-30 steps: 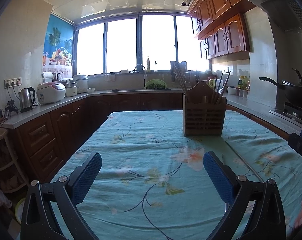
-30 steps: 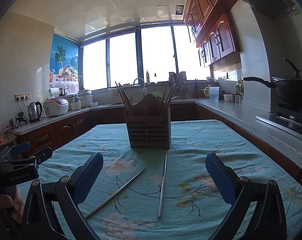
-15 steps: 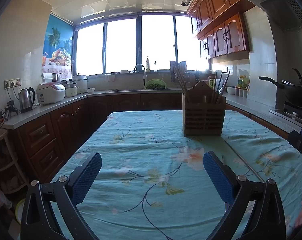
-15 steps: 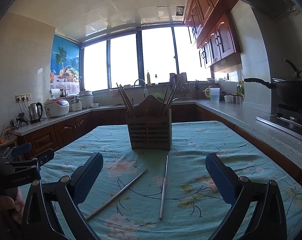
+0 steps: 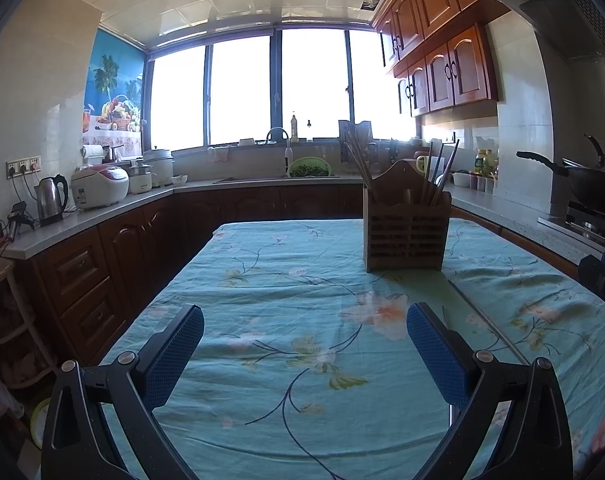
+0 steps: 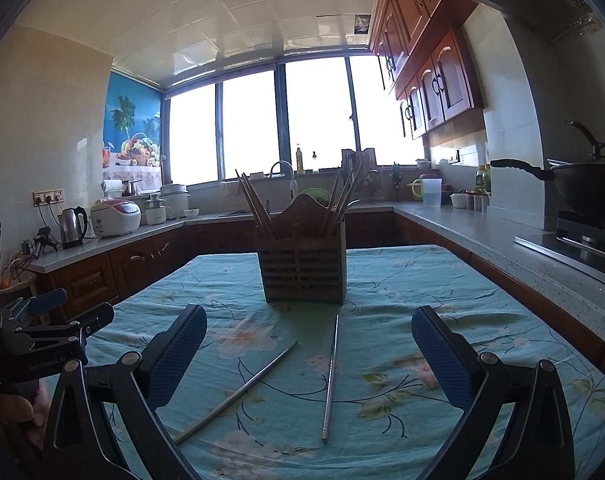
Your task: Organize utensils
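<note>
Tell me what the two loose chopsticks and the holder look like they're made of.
The chopsticks look like stainless steel: thin, grey, with a dull shine. The utensil holder looks like brown wood or bamboo, matte, with slatted sides; which one is unclear.

- A table under a teal flowered cloth [image 5: 286, 280] fills the middle of the kitchen.
- Left of the table, on the counter: a steel kettle [image 5: 51, 199] and, just beside it, a white rice cooker [image 5: 99, 186].
- Beyond the table's far end: a tap [image 5: 280, 140] below the window [image 5: 242, 92], with a green bowl [image 5: 310, 167] (holding greens) beside it.
- Right of the table: a black wok [image 6: 582, 186] on the stove, wooden cupboards [image 5: 442, 68] above.
</note>
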Demonstrator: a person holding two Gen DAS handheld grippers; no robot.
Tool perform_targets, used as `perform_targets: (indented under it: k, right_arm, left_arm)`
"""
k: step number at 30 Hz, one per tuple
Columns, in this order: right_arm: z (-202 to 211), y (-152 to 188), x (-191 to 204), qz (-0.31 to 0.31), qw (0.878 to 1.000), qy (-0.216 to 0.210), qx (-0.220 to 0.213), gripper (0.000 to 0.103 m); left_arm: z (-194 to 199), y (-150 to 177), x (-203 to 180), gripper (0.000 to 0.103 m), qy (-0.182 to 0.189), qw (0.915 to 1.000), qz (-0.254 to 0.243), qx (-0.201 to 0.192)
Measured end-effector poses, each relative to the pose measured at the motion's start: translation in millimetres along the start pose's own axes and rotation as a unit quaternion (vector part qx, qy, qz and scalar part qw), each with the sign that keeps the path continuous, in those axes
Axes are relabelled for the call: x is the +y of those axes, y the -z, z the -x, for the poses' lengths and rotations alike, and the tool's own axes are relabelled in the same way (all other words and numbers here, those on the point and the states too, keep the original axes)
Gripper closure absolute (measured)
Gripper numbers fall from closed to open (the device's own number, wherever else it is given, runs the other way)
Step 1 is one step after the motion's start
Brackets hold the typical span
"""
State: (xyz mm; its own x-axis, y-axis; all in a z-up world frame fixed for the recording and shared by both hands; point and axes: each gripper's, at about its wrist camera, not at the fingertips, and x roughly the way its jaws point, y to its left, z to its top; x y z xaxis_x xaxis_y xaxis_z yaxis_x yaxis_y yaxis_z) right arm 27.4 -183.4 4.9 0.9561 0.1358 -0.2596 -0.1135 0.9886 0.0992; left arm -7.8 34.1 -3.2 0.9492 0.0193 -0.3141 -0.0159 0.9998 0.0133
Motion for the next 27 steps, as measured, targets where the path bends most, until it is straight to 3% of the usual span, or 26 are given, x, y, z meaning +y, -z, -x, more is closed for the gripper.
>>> perform_targets:
  k: [27]
  right_arm:
    - [-2.8, -8.1, 1.1, -0.013, 1.000, -0.013, -0.001, 0.000]
  left_arm:
    - [-3.9, -3.5, -13.7, 0.001, 0.002, 0.9999, -0.007, 0.011]
